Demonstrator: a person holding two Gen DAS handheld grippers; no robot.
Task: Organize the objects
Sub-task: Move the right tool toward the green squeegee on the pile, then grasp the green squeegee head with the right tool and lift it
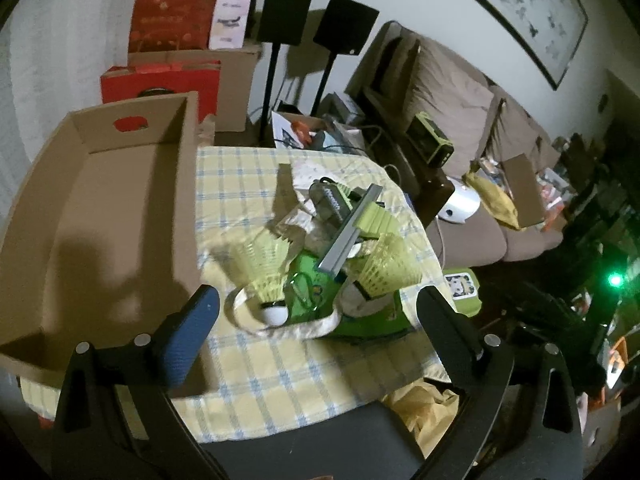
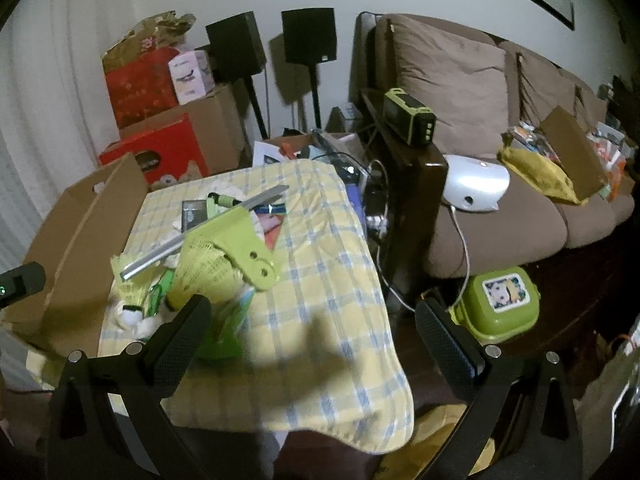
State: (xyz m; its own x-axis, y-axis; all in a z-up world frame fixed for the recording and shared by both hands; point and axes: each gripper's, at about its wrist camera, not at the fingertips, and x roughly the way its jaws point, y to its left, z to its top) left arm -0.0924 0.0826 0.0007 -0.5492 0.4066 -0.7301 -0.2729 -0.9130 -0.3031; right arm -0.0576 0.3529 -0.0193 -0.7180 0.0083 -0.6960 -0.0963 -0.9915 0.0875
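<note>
Jaws spread wide and empty on both the left gripper and the right gripper, hovering near the worktop. At far left the cardboard box sits empty, probably the place for sorted things. Right of it, two shuttlecocks and a metal ruler lie heaped in one pile, not yet sorted.

1. The dark grey pouch in the pile on the tabletop carries pale lettering, too blurred to spell out.
2. The red gift bag shows a line of gold characters, unreadable.
3. The white carton bears small print and a picture, illegible.
4. Nothing else carries text that can be read.
</note>
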